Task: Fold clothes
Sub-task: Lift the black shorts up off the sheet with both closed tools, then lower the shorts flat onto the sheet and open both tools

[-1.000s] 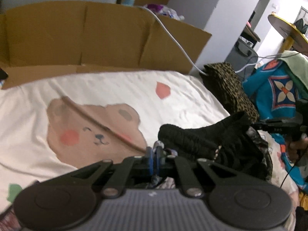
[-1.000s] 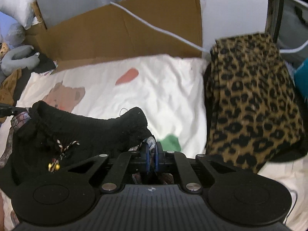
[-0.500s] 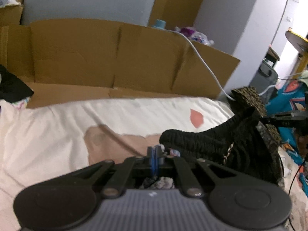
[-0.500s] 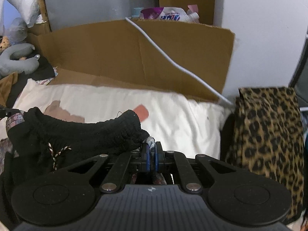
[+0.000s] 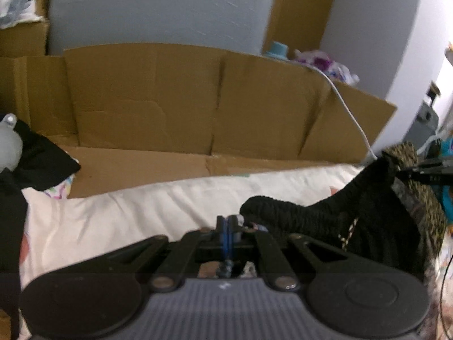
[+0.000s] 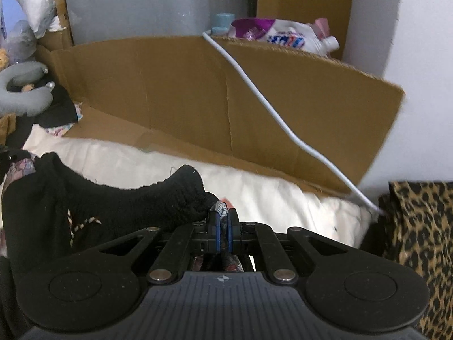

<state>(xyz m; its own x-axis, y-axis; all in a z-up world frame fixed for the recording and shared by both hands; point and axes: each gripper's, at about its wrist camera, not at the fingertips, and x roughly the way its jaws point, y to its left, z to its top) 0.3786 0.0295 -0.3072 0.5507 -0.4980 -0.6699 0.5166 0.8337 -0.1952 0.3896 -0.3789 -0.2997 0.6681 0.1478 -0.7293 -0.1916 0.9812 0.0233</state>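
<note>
Currently a black knit garment hangs stretched between the two tongs above the bed. The left tongs are clamped on one corner of it; a bit of patterned lining shows between the blue pads. The right tongs pinch the other corner the same way, with grey and red patterned cloth squeezed between their pads. In the left view the right tongs appear far right, gripping the raised far corner, and the knit sags from there down toward the near tongs. A braided drawstring dangles on the garment's front. Below it lies the cream sheet of the bed, wrinkled, with a small pinkish patch just past the right tongs.

Beyond the bed, a flattened cardboard sheet stands along the far edge. A white cable runs across it, down to the right. A leopard-print cloth lies at the right side of the bed, beside the cable's lower end. Behind the cardboard sit a blue-capped bottle and a purple-and-white pouch. At far left, a grey neck pillow rests on dark clothing.
</note>
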